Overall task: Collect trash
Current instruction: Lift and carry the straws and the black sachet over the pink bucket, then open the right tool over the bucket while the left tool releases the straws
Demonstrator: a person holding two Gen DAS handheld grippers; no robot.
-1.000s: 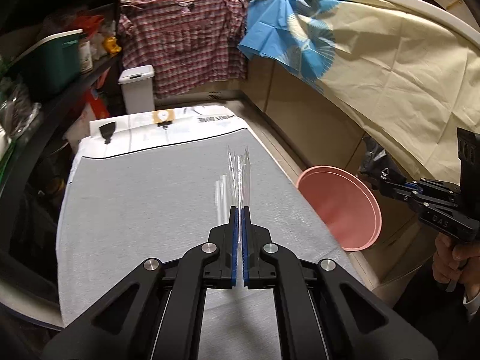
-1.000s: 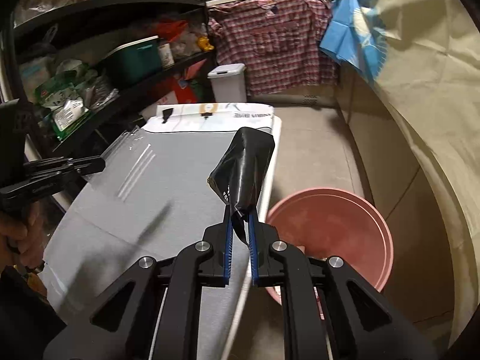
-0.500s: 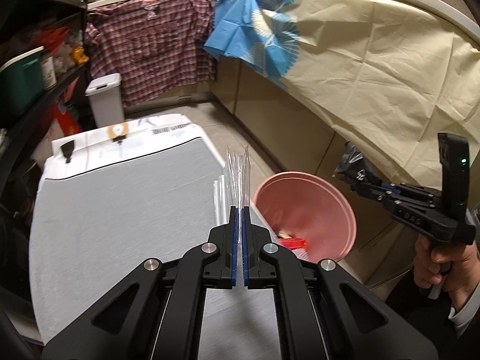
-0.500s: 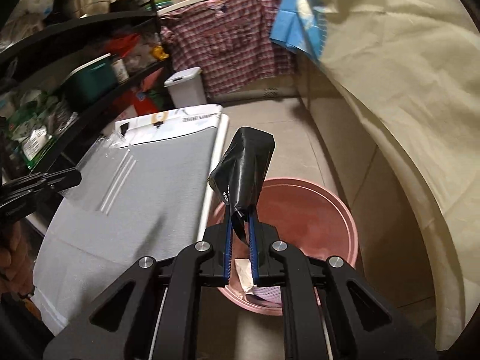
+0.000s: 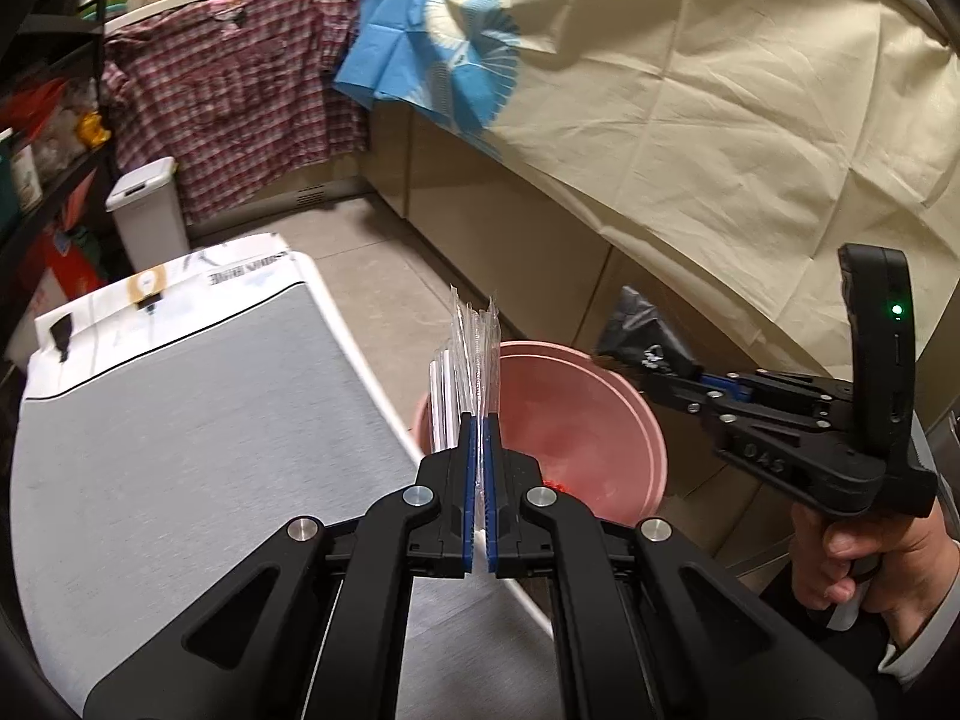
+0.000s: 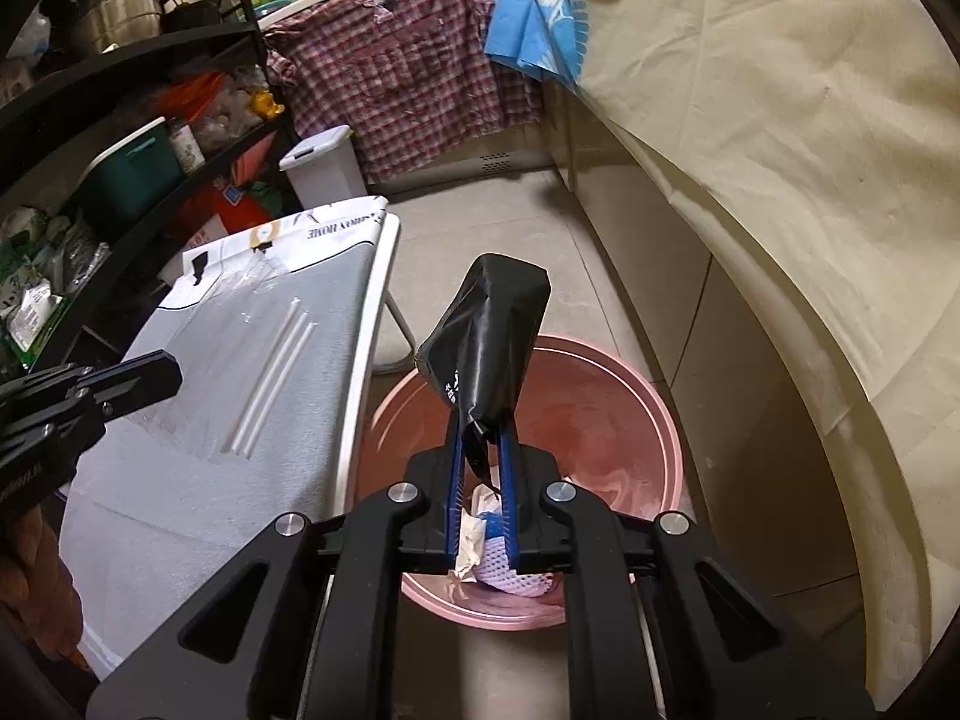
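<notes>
The black bag (image 6: pixel 489 339) is sticking up from the right hand-held gripper (image 6: pixel 480 480), which is pinching its bottom edge tight. The pink bucket (image 6: pixel 648 408) is sitting on the floor right under and ahead of this gripper, with white scraps (image 6: pixel 480 534) already lying inside. The clear wrapper (image 5: pixel 474 354) is standing up out of the left hand-held gripper (image 5: pixel 480 480), whose jaws are squeezing it shut. In the left view the bucket (image 5: pixel 600 420) is just ahead of and to the right of that gripper, past the edge of the gray counter (image 5: pixel 180 420).

The wrapper is light and thin, so it might be floating off sideways and missing the bucket if let go too early. The bag might be sticking to the pads.

Beyond the right gripper, the white sheet (image 6: pixel 336 228) at the counter's far end is showing upside-down writing ending in "HOME". The right gripper's side is reading "DAS" (image 5: pixel 762 459).
</notes>
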